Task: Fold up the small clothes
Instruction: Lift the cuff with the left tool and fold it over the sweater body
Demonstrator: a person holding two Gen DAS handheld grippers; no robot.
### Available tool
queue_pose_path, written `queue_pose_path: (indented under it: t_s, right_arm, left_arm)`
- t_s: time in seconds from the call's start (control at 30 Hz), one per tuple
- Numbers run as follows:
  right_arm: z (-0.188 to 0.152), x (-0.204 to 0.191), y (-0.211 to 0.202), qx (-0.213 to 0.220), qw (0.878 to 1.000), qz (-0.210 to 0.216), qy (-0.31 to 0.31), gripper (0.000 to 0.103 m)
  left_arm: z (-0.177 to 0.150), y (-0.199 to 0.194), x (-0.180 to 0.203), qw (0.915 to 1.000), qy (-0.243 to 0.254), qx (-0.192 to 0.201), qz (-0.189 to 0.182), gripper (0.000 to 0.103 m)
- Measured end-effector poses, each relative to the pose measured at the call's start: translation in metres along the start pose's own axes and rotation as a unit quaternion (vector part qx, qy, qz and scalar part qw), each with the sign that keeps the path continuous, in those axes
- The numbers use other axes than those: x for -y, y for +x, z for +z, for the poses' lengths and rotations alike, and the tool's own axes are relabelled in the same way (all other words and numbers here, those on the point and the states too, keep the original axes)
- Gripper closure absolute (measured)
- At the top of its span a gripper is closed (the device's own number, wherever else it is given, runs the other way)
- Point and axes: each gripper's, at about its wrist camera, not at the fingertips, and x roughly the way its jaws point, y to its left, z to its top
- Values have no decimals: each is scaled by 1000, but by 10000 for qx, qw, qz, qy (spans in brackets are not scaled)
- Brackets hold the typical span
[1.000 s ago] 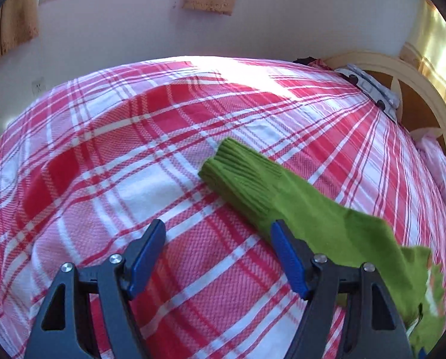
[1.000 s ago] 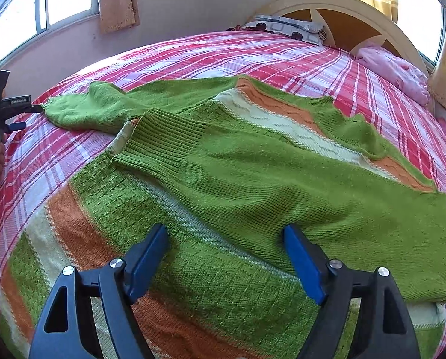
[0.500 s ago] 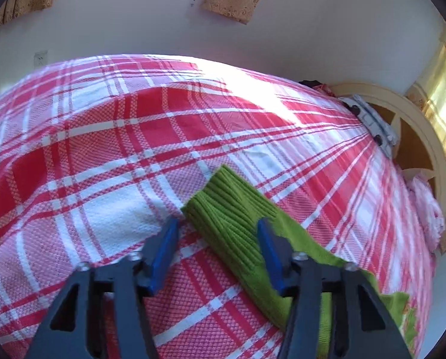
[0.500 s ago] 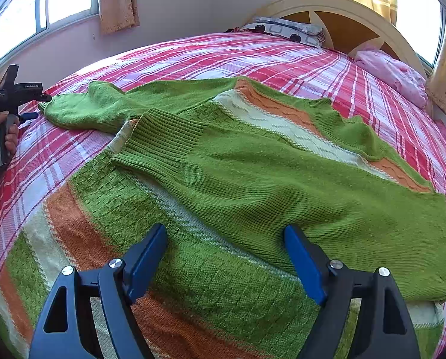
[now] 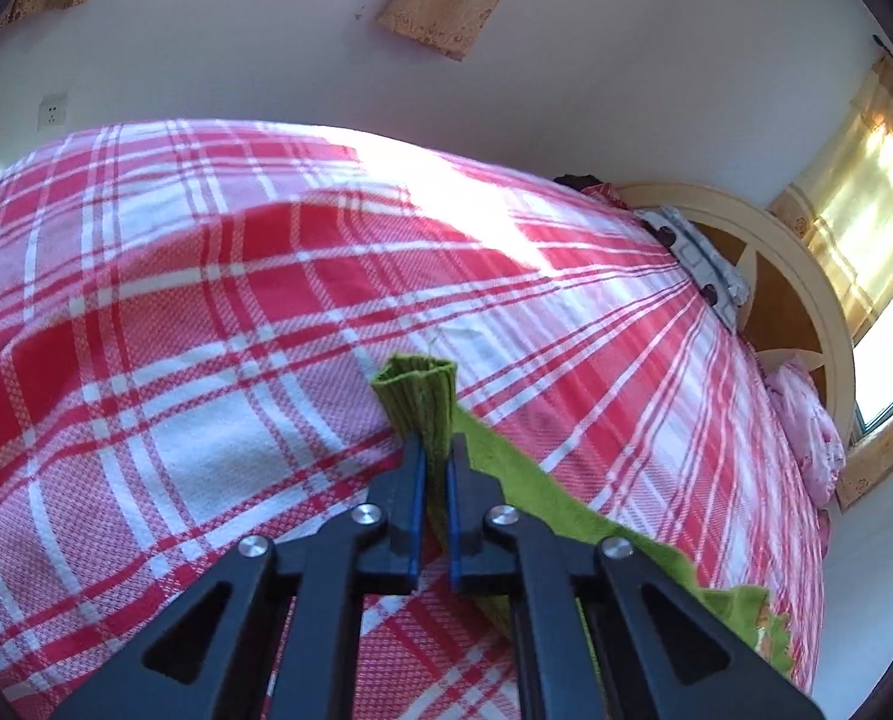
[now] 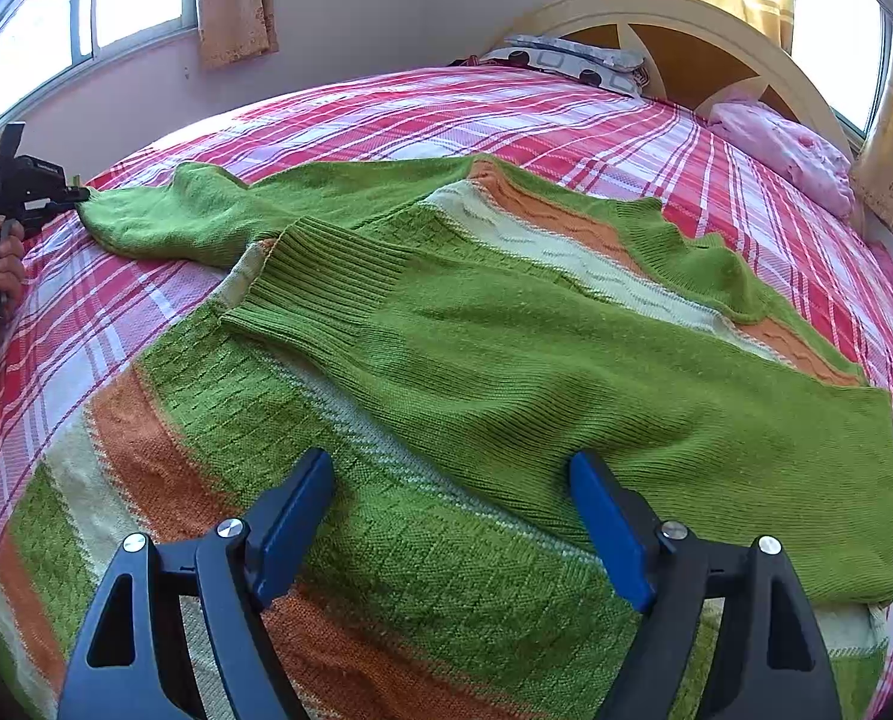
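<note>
At the far left, my left gripper [image 5: 436, 468] had its jaws clamped on the ribbed cuff [image 5: 420, 396] of the outstretched sleeve [image 6: 206, 216], the cuff bunched and poking out beyond the blue pads. From the right wrist view that same gripper [image 6: 77, 195] sat at the sleeve's tip, by the left edge of the bed [image 6: 566, 114].

The sweater [image 6: 506, 372], green with orange and cream bands, lay spread flat on the plaid bedspread. The held sleeve ran its long axis from the cuff rightward toward the body of the sweater, so I judged the coming move to be a carry along that axis, across onto the chest. The other sleeve [image 6: 566, 384] was already laid over the front, its own cuff [image 6: 320, 276] pointing toward the left side. The left hand was plainly the nearer one for this fold; the cuff was well apart from my right gripper.

My right gripper [image 6: 452, 516] hung over the lower part of the sweater, jaws spread wide and holding nothing, the knit lying between and below them. I could not tell whether the pads touched the fabric.

Farther right, a pink bundle [image 6: 788, 150] rested near the headboard [image 6: 674, 18], beside a patterned pillow [image 6: 572, 57]. I saw no containers.
</note>
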Motion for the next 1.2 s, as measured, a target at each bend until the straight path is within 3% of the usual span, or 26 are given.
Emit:
queue_pose_path:
  t_s: [0.47, 0.77, 1.0, 1.2]
  right_arm:
    - [0, 1, 0, 4, 10000, -2, 4, 20]
    - [1, 3, -2, 20, 10000, 17, 47, 20]
    - [0, 21, -45, 231, 9986, 291, 385, 20]
    - [-16, 43, -83, 435, 9975, 161, 525, 20]
  left_arm:
    - [14, -48, 63, 9942, 540, 406, -839, 97]
    - [18, -83, 123, 9815, 932, 563, -1576, 97]
    - [13, -95, 169, 9725, 1229, 488, -1918, 98]
    - [-4, -111, 209, 9604, 1523, 469, -2286, 98]
